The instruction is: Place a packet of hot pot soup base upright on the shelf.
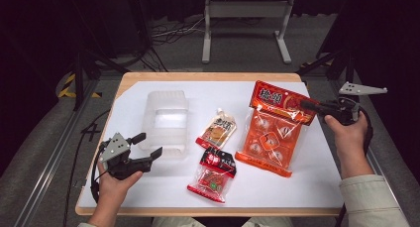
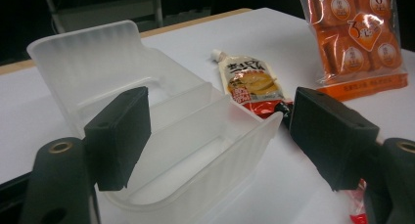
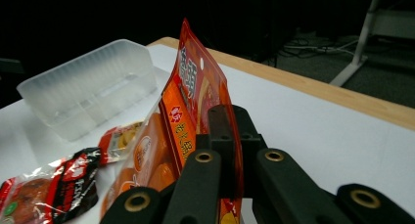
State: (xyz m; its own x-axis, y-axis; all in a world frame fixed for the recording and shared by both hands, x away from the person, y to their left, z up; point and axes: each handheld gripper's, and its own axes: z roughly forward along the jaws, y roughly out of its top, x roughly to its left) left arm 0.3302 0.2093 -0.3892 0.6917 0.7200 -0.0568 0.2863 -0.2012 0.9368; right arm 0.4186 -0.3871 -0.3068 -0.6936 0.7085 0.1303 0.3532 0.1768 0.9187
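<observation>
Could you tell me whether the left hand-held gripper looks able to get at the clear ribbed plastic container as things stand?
Probably yes. The left hand-held gripper has open jaws already astride the near wall of the clear ribbed plastic container, and nothing lies between them.

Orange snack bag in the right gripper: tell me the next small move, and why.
Probably carry the orange snack bag leftward toward the clear plastic bin. The right gripper is shut on the bag's red top edge, which is lifted while the bottom end rests on the table. The bin lies empty, and the left gripper waits open at its near rim, seemingly to steady it.
</observation>
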